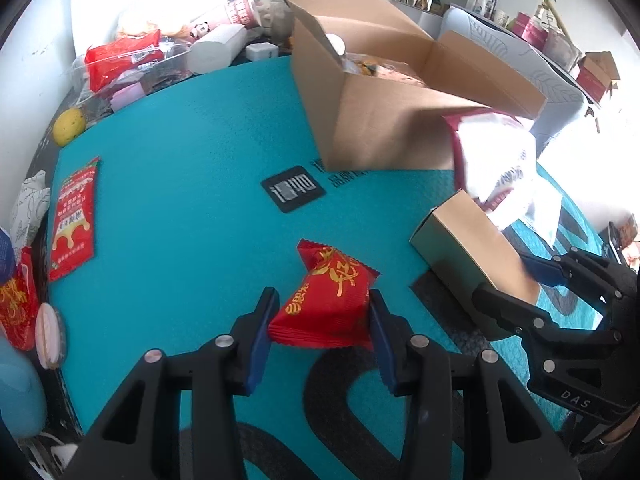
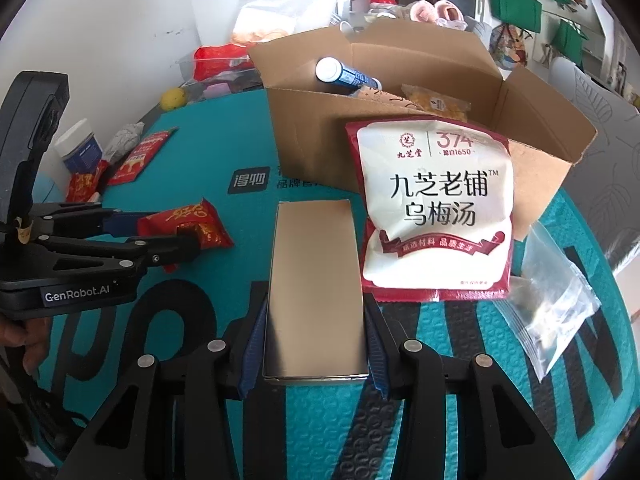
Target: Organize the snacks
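A red snack packet (image 1: 328,292) with gold writing lies on the teal mat (image 1: 180,160), and my left gripper (image 1: 322,308) is shut on it, one blue pad against each side. The right wrist view shows the same grip, the left gripper (image 2: 176,232) on the red packet (image 2: 192,220). My right gripper (image 2: 314,320) is shut on the near end of a long tan box (image 2: 312,260) that rests on the mat. Behind both stands an open cardboard carton (image 2: 312,132) holding several snacks and a blue tube (image 2: 344,74).
A white and red pouch (image 2: 432,208) leans on the carton's front wall. A clear zip bag (image 2: 556,312) lies to its right. A flat red sachet (image 1: 74,220) and a lemon (image 1: 70,126) sit at the mat's left edge, with piled packets and containers behind.
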Demonstrator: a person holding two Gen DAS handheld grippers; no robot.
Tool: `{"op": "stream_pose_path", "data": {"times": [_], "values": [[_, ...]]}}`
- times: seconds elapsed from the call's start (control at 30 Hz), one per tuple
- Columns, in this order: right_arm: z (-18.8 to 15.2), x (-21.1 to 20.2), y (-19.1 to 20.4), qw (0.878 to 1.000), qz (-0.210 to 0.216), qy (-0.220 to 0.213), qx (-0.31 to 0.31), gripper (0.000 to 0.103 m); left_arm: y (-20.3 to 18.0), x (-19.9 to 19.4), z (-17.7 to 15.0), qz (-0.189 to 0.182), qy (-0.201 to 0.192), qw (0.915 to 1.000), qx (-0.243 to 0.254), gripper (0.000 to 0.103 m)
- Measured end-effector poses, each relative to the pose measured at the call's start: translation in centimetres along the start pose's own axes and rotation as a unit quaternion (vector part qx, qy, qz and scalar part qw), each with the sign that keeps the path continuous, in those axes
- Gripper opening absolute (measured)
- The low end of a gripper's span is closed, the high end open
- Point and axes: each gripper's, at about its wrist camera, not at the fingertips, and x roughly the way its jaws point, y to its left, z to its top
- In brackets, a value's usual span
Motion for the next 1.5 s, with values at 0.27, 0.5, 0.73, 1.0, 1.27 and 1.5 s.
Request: {"op": "stream_pose_path", "data": {"times": [0.27,0.5,0.73,1.0,1.27,1.5], "values": [[-2.9,-2.6,-1.2,1.0,-0.009,0.025,0.013,0.044,-3.7,-0.3,-2.2,-0.038,0.035,0.9977,0.043,0.044],[-5.2,-4.6,-2.2,0.999,-0.005,0.034,0.037,0.044,-6.1,-0.2,-3.8,-0.032,0.036,0.9957,0.079,0.044],[-5.3,-4.9,-2.1,0.999,-0.028,0.032,0.021,0.05,-7.7,0.4,-3.9,0.012,0.012,0.9928,0.118,0.058],[-4.8,-3.9,-1.9,0.998,-0.036,0.039,0.015,0.059,-6.5,1.0,-3.0,0.019,0.012,0.9957,0.089,0.08],[-4.6,-1.9,-2.2,0.997,-0.031,0.064,0.03,0.059,-7.7,0.8,-3.0,0.002,0.002,0.9937,0.112,0.058],[-4.8,-2.4,-2.3,0.999,-0.019,0.039,0.027,0.043,-7.8,0.7,-2.4,-0.003,0.012,0.9946,0.103,0.035]]}}
